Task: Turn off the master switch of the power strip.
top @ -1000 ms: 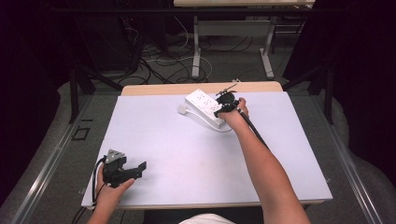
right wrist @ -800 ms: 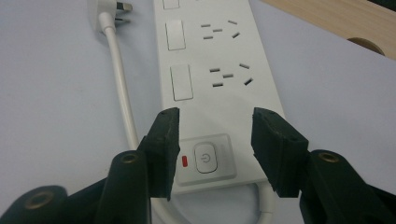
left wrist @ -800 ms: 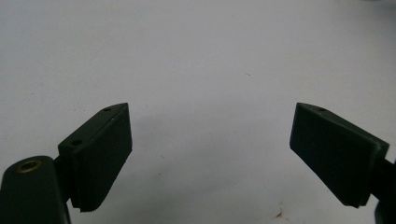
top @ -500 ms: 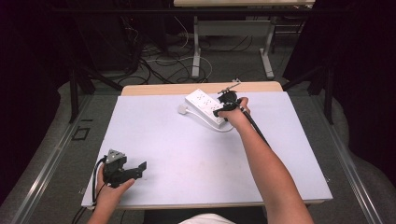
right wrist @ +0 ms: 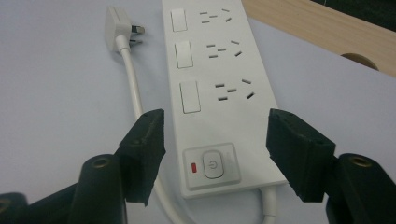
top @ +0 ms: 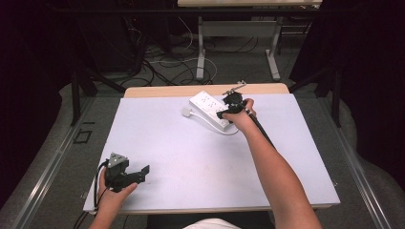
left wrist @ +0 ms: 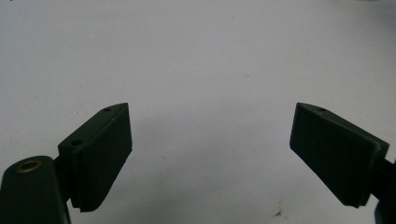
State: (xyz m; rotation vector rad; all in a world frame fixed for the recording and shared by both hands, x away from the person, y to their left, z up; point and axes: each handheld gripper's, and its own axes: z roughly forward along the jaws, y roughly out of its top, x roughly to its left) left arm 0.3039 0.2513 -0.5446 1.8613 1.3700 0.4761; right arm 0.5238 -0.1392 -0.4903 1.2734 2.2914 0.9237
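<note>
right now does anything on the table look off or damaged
Nothing stands out. The white power strip lies flat and intact at the table's far edge, its plug loose beside it; the open right gripper straddles its switch end.

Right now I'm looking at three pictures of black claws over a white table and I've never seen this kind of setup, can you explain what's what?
A person sits at a table with a hand-held two-jaw gripper in each hand. One picture looks down from above; the other two come from cameras riding on the grippers. The left gripper rests near the front edge, jaws open over bare surface. The right gripper is at the far side, jaws open astride a white power strip, holding nothing. The strip's cord ends in a loose plug.
</note>
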